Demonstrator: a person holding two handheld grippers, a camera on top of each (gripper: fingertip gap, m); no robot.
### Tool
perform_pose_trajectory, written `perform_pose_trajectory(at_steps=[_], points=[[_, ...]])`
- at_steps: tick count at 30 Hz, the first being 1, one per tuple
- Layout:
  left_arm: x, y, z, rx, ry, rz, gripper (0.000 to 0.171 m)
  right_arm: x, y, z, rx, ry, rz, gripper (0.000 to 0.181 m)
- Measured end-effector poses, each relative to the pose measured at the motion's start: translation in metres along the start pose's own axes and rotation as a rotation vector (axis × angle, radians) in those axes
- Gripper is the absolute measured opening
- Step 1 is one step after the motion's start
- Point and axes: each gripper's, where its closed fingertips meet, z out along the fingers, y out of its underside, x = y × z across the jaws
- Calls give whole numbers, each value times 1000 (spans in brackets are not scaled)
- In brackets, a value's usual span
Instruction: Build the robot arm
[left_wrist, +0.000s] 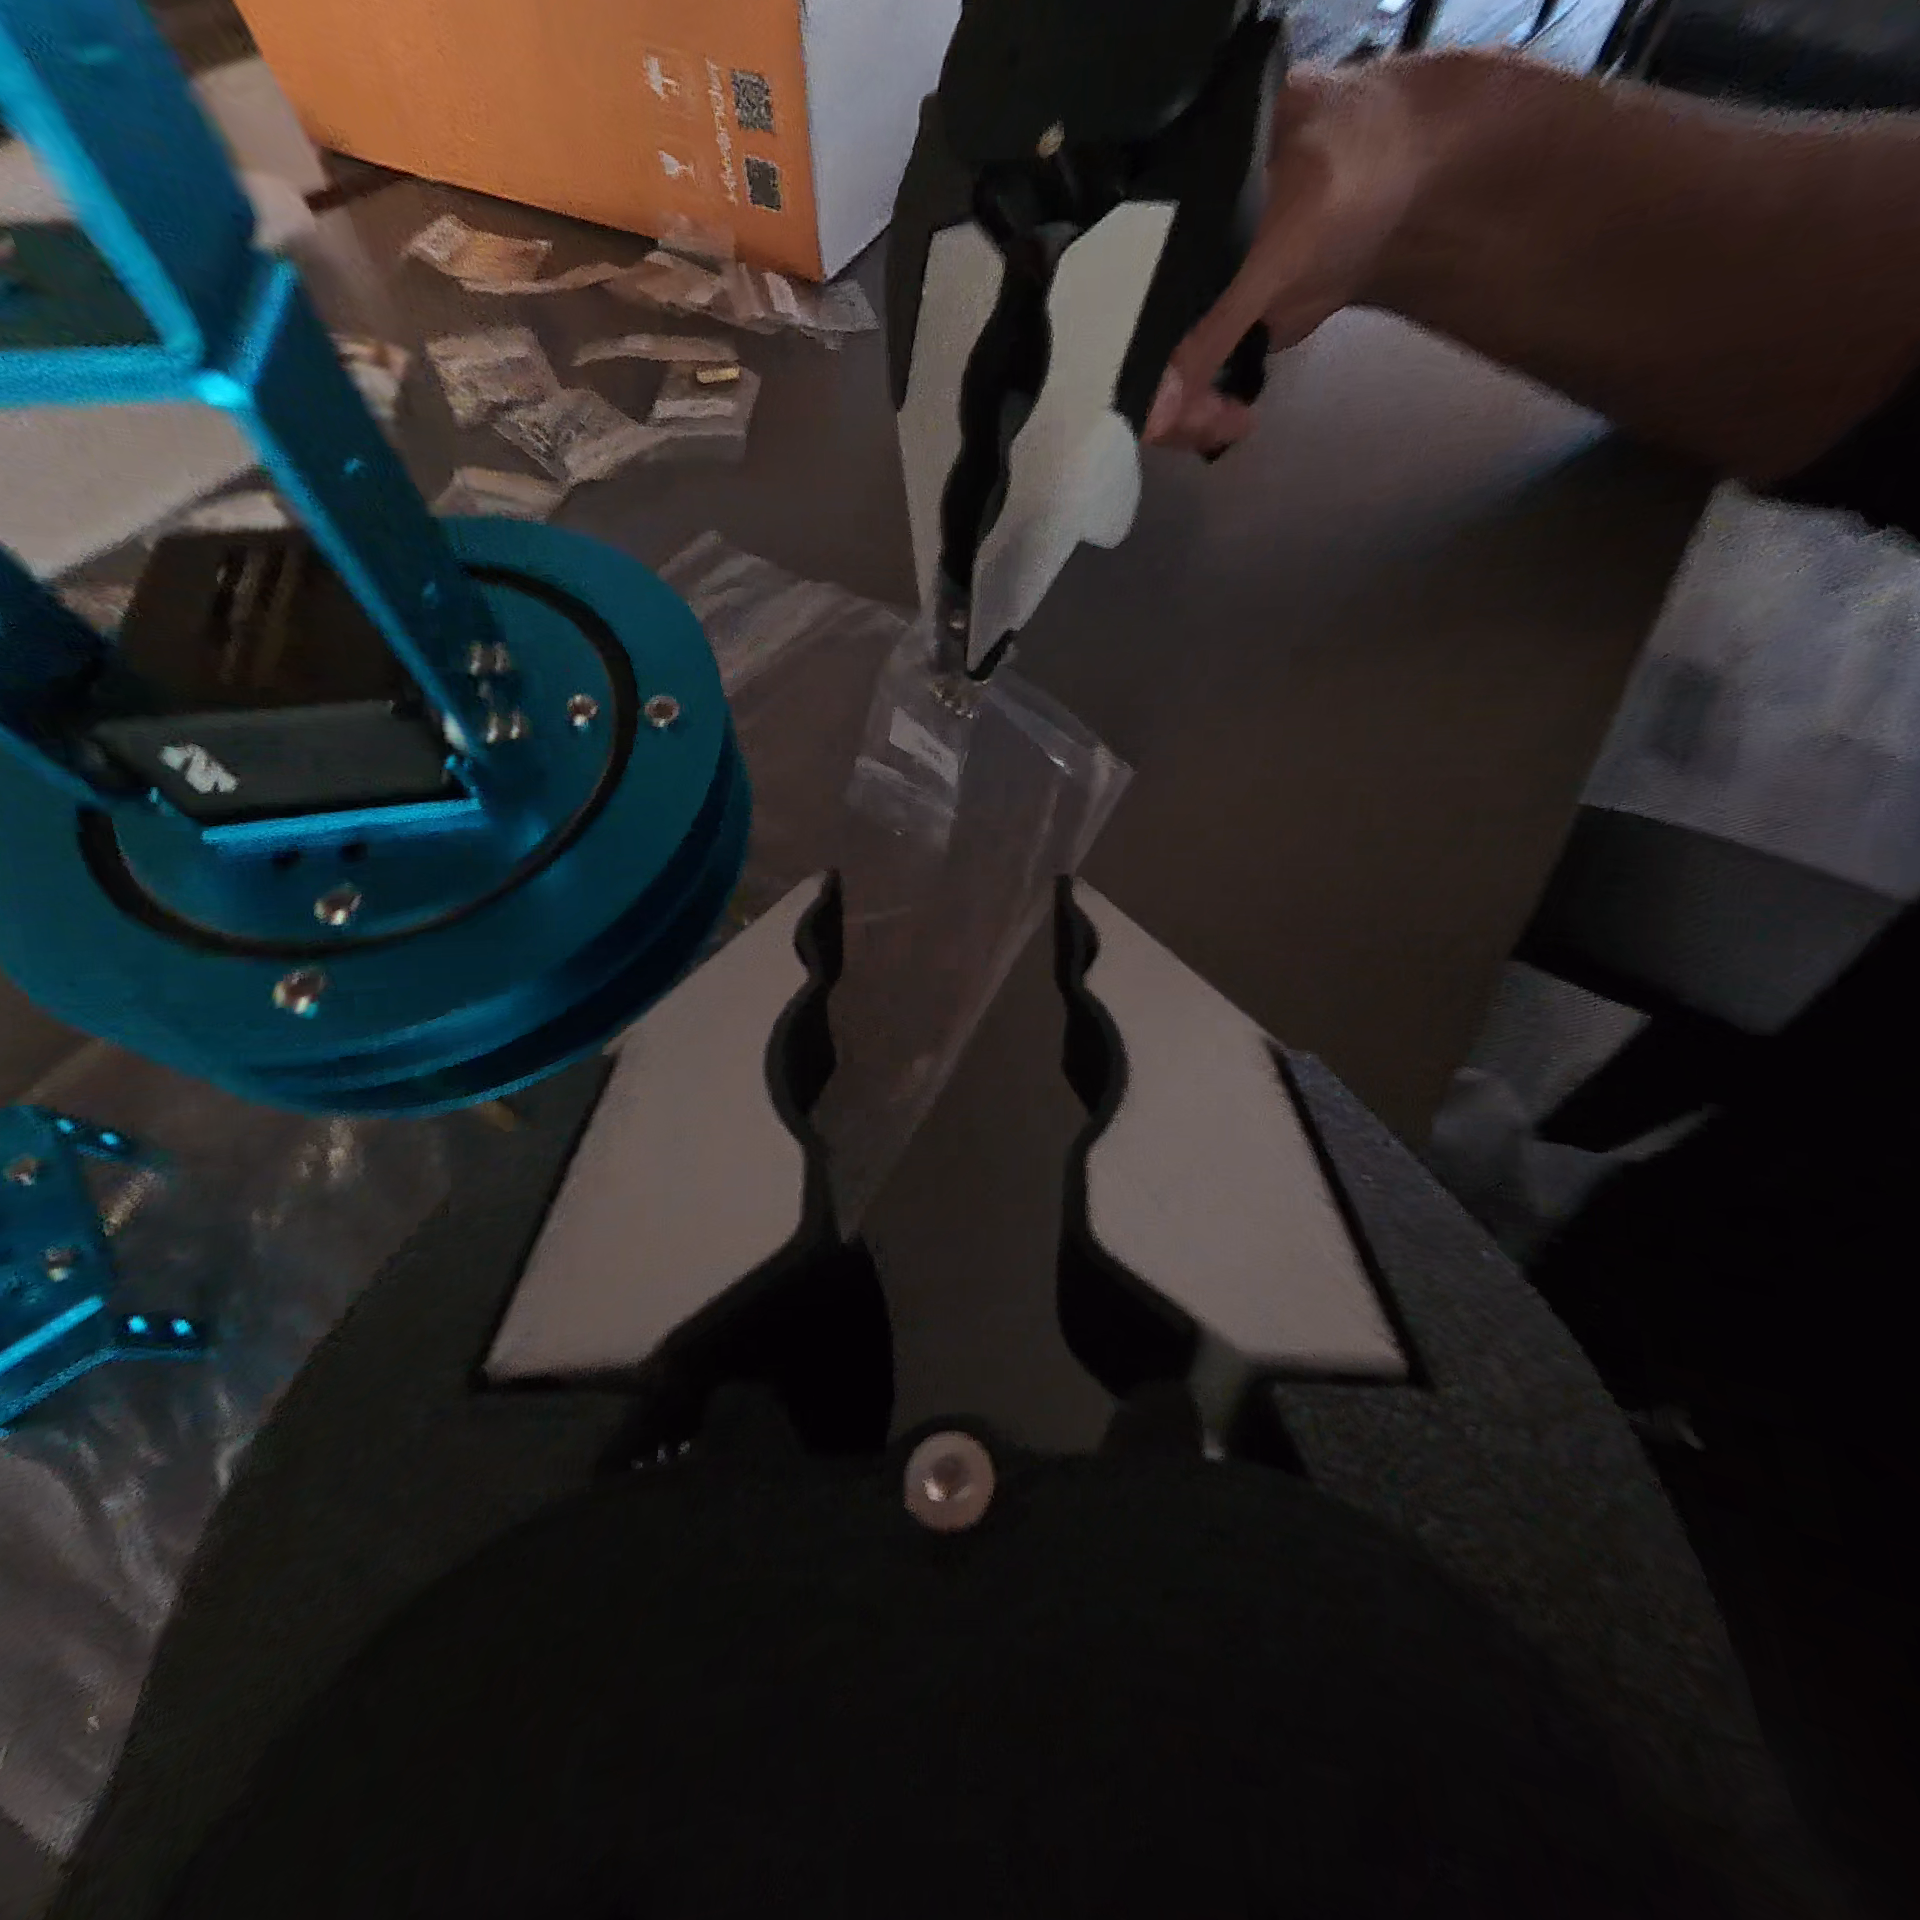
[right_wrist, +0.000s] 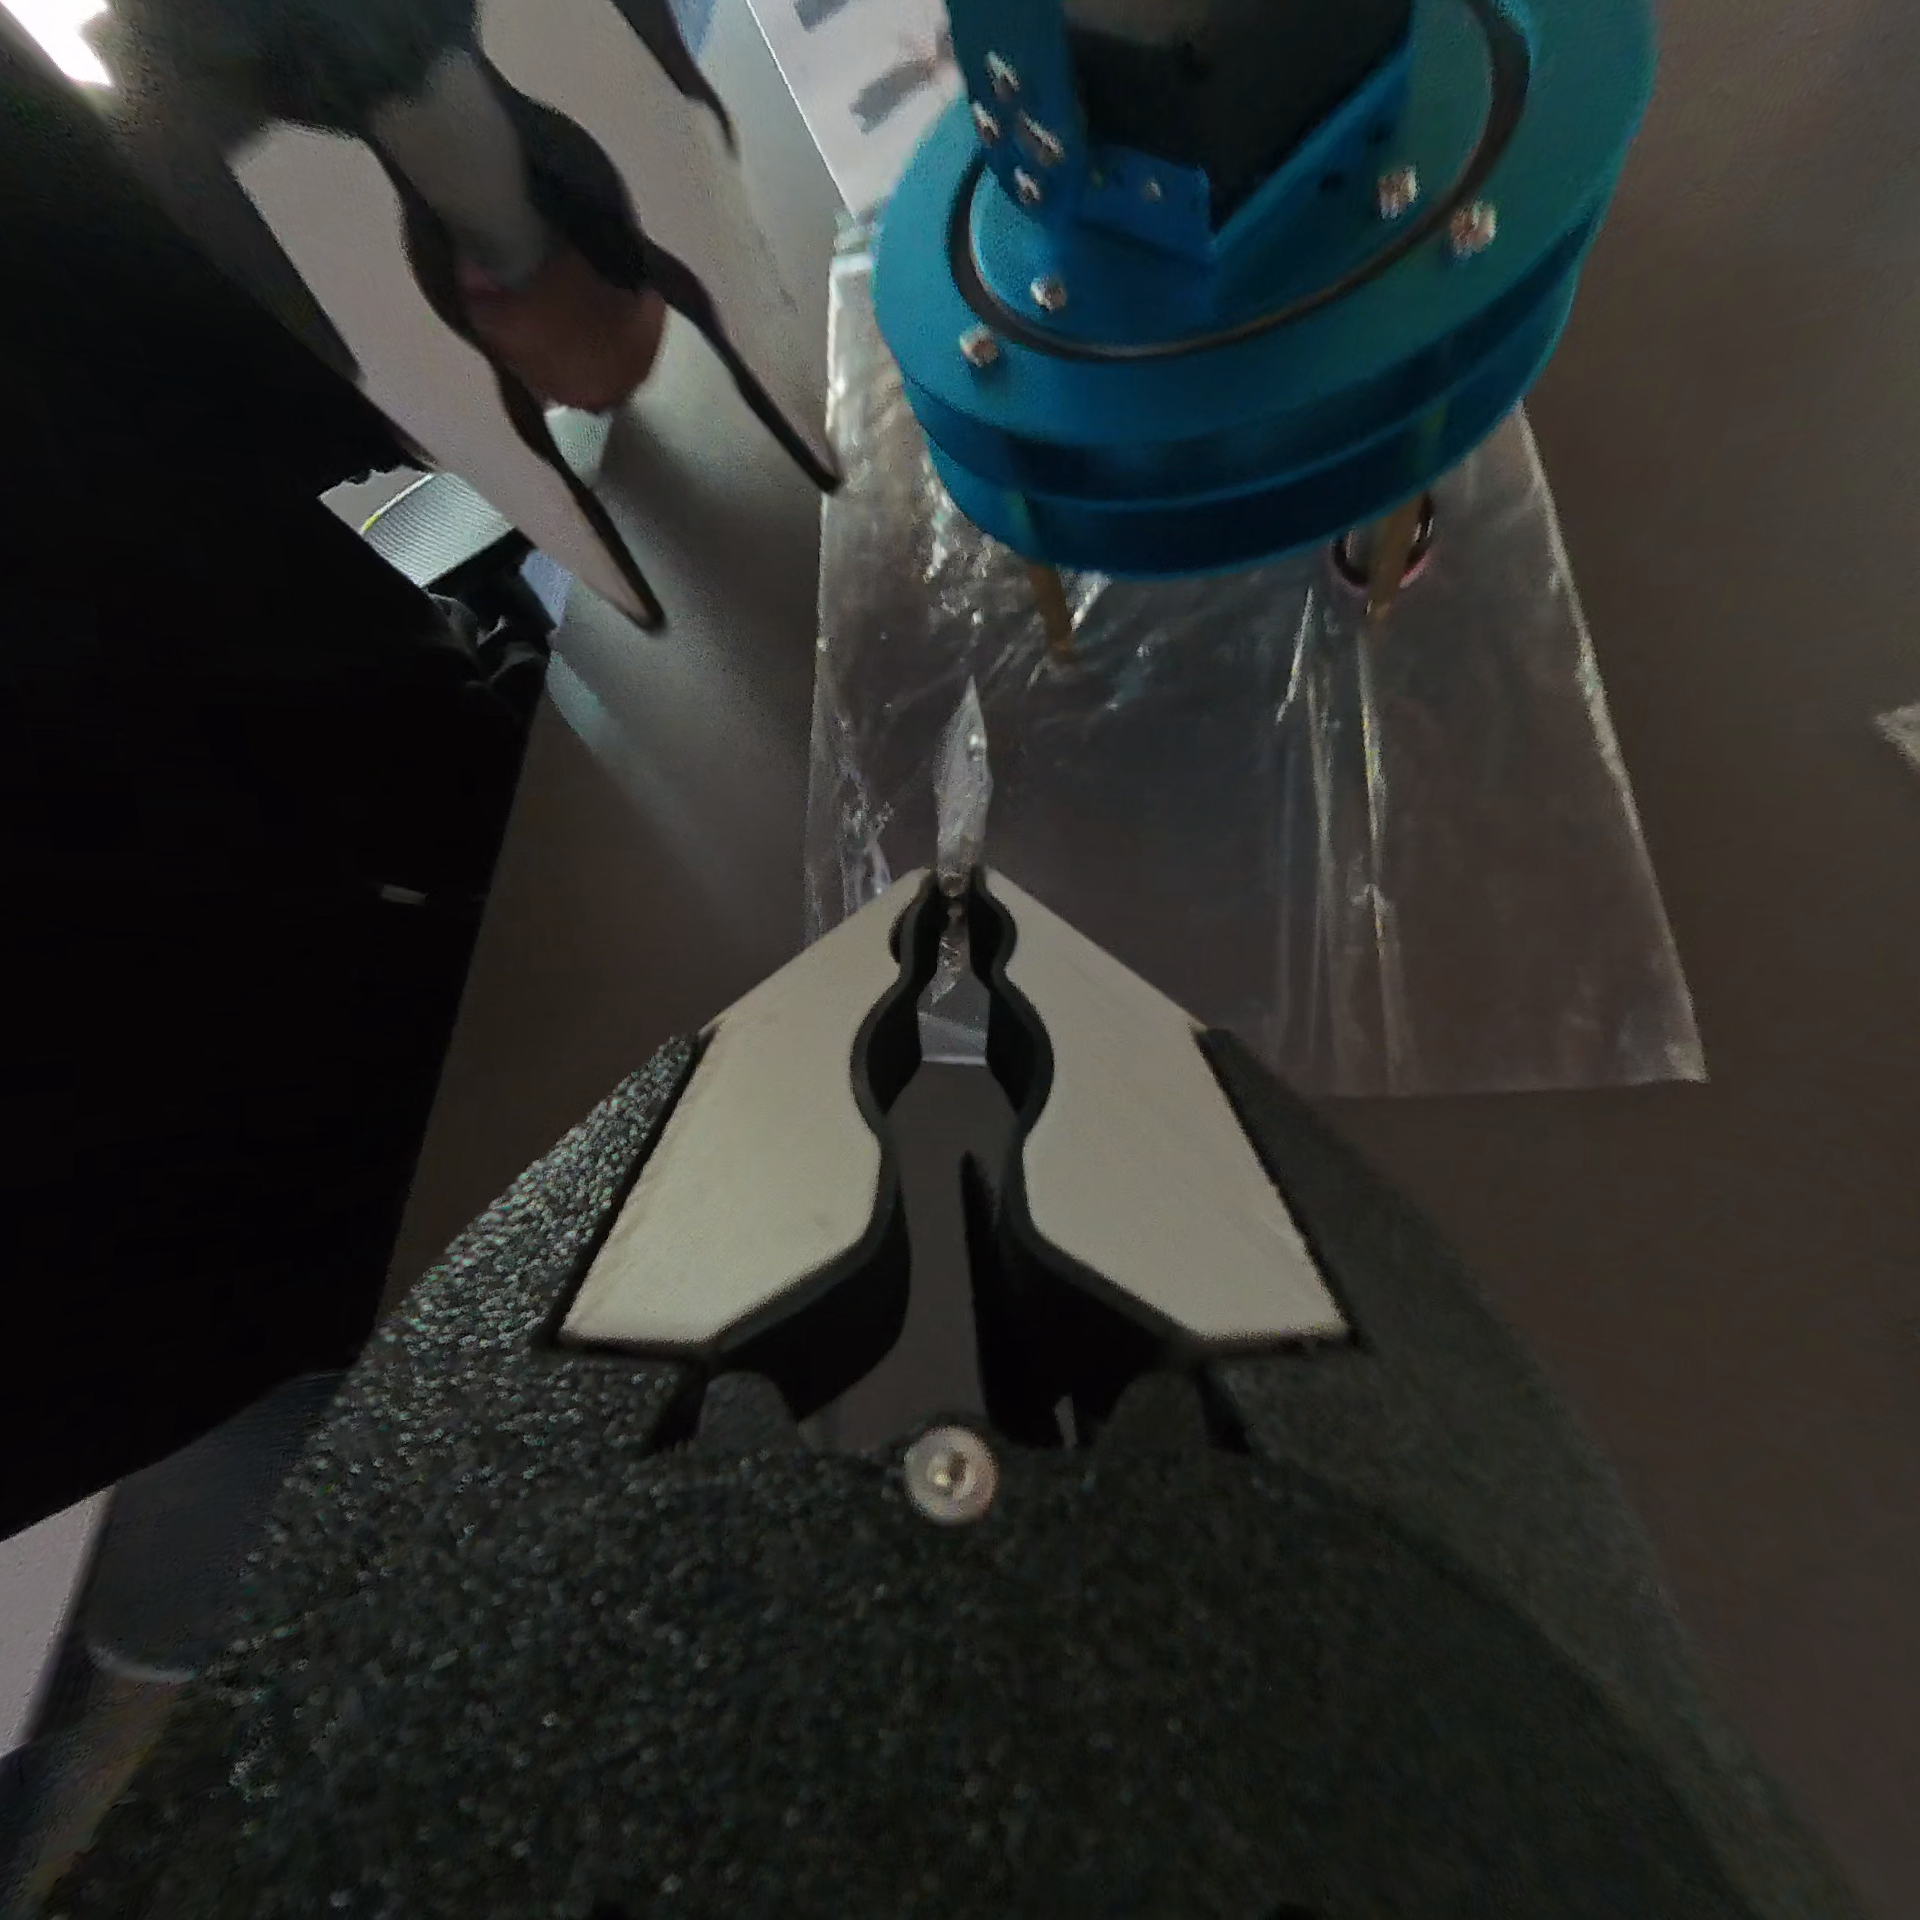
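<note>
Two grippers: the right gripper (right_wrist: 954, 883) is clamped on the top of one small clear bag (left_wrist: 971, 831) holding small screws, while the left gripper (left_wrist: 945, 883) has its fingers apart, the bag hanging between them. One blue round metal base (left_wrist: 416, 831) stands just beside, on a clear plastic sheet (right_wrist: 1455, 831) over the dark grey tabletop (left_wrist: 1299, 727). One orange box (left_wrist: 582, 114) sits at the far edge, several small packets (left_wrist: 582, 405) before it.

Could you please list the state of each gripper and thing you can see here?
Left gripper: open around the bag's lower end.
Right gripper: shut on small clear bag.
Small clear bag: hanging, lifted.
Blue round base: upright, screws fitted.
Orange box: on the table.
</note>
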Motion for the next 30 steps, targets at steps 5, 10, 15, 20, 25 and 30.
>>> perform_pose_trajectory(at_steps=[5,10,15,20,25,30], points=[[15,-11,26,13,-11,91,51,-10,-3,-6,32,2,-11,4],[19,-15,47,-10,-65,167,60,-12,5,-2,4,23,-19,4],[24,2,70,-121,-45,155,62,-13,0,-5,33,34,-29,4],[28,5,75,-158,-11,152,61,-10,1,-6,43,47,-25,4],[27,9,77,-190,-14,175,53,-1,11,0,3,85,-21,4],[12,-4,69,-142,-76,147,48,-3,-4,-11,82,77,-10,4]])
